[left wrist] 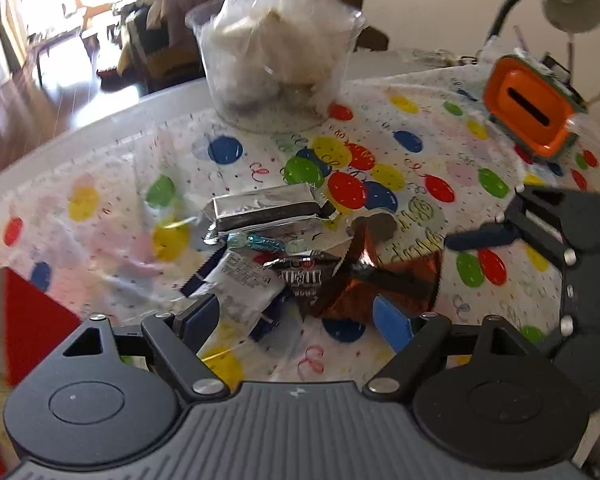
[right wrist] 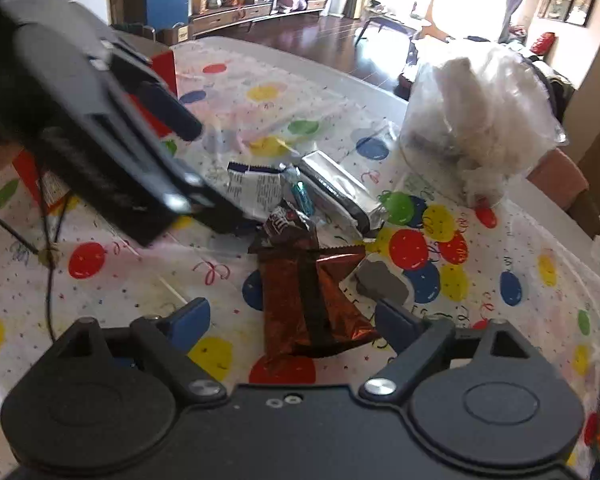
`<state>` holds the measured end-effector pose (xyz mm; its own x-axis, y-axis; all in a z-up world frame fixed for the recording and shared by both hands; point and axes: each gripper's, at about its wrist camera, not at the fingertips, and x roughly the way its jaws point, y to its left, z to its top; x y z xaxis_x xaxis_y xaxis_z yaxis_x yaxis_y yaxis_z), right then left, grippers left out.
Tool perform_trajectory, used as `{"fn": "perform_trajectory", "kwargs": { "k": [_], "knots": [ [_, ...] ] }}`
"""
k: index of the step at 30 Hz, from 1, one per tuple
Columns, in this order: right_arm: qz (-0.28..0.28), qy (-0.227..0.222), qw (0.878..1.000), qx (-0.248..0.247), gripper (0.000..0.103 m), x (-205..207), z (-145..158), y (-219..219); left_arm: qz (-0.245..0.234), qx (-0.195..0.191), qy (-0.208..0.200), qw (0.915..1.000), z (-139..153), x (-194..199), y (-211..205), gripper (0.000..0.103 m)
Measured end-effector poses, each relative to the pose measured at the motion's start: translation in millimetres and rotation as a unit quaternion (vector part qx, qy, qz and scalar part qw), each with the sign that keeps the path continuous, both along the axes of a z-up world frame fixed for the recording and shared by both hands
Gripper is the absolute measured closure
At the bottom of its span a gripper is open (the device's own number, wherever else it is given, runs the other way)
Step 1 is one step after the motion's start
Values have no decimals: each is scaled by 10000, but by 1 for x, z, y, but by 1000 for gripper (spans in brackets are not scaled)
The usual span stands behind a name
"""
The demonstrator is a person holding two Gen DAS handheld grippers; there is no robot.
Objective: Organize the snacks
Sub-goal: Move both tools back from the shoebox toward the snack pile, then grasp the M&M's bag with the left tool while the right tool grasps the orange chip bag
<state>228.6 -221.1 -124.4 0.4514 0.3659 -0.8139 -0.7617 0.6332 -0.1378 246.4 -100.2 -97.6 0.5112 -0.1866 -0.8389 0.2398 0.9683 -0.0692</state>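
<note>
A heap of snacks lies on the balloon-print tablecloth (left wrist: 100,208): a silver foil pack (left wrist: 268,210), a teal candy (left wrist: 256,242), a white wrapper with blue ends (left wrist: 240,284), a brown M&M's packet (left wrist: 304,276) and a copper foil wrapper (left wrist: 388,276). My left gripper (left wrist: 296,320) stands open just above the white wrapper and the M&M's packet. My right gripper (right wrist: 292,324) is open with the copper wrapper (right wrist: 312,300) lying between its pads, untouched on the left side. In the right wrist view the left gripper (right wrist: 216,176) hangs over the white wrapper (right wrist: 256,192).
A clear plastic tub (left wrist: 278,56) of white wrapped pieces stands at the table's far edge. An orange slotted box (left wrist: 530,110) and a desk lamp (left wrist: 572,4) are at the far right. A red box (left wrist: 32,320) sits left, and a grey flat piece (right wrist: 380,280) lies beside the copper wrapper.
</note>
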Motion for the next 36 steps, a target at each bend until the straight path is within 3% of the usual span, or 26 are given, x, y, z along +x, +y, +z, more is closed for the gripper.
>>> {"fn": "perform_trajectory", "kwargs": {
  "k": [7,14,18,23,29,36],
  "knots": [
    [193,99,9998,-55,20,15,-21,0,351,-193,438,9982,-29,37,-2,19],
    [283,66,9996,-69,22,25,-29,4,440,-258,679,9964,-46,54,-8,37],
    [373,16,9991,-179,28,27,-34,8,508,-275,783,9953,-51,62,-10,47],
    [356,-43,9992,-200,39,28,-36,9,408,-251,816,9955,-55,64,-14,63],
    [249,-21,9996,-137,53,25,-35,6,377,-230,751,9962,-54,62,-15,75],
    [56,59,10000,22,60,22,-30,0,437,-365,619,9965,-51,55,-11,78]
  ]
}}
